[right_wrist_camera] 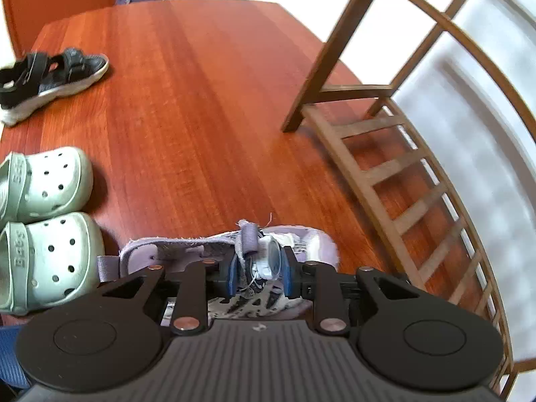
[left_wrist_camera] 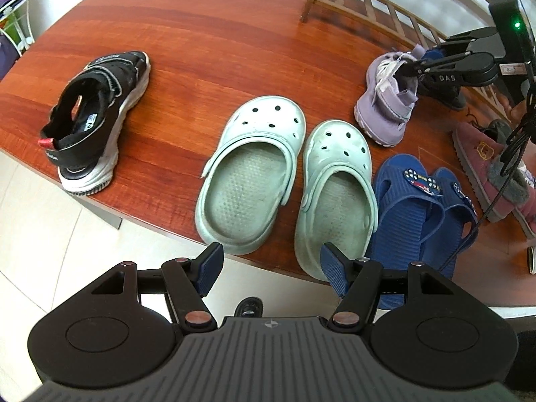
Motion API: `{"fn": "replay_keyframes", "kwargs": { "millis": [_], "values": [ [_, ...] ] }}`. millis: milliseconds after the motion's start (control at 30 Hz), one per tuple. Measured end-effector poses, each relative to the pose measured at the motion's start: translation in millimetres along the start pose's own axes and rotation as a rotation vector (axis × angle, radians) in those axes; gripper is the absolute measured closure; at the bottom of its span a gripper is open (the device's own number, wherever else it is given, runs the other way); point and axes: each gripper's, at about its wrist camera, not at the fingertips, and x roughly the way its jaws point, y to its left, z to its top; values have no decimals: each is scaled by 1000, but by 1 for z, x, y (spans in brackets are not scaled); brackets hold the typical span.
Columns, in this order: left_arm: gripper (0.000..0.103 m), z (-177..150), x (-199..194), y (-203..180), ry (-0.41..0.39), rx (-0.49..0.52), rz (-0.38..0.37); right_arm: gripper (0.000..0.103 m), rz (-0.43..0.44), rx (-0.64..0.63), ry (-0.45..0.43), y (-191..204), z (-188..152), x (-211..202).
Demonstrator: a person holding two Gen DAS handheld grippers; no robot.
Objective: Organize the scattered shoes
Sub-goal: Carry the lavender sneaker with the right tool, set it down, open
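Jaws of the left gripper (left_wrist_camera: 269, 269) stand released over the pale green foam clogs (left_wrist_camera: 284, 174) on the red-brown wooden table (left_wrist_camera: 207, 33); right of those clogs, the right gripper (right_wrist_camera: 258, 276) is clenched on a lilac fabric shoe (right_wrist_camera: 187, 251).

raised "baby" showing on each mint clog (right_wrist_camera: 50, 261) strap, white "das" reading on the right gripper (left_wrist_camera: 410, 67) finger

The right gripper (right_wrist_camera: 257, 273) covers the middle of the lilac shoe (right_wrist_camera: 187, 246), so its sole stays hidden. The black sandal (right_wrist_camera: 50, 77) is smeared with blur and cut by the left edge. The pink slipper (left_wrist_camera: 485, 167) runs off the frame, half behind a cable (left_wrist_camera: 516, 154).
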Motion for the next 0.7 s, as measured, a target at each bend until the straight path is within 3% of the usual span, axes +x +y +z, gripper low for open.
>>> {"fn": "replay_keyframes", "kwargs": {
  "millis": [300,367,700],
  "values": [
    [37,0,-4,6,-12,-11,16,72,20,13,17,5,3,8],
    [37,1,-5,8,-19,-14,21,62,26,43,31,5,2,6],
    [37,14,-10,21,-46,-30,34,52,76,247,26,2,-19,-29]
  ]
}}
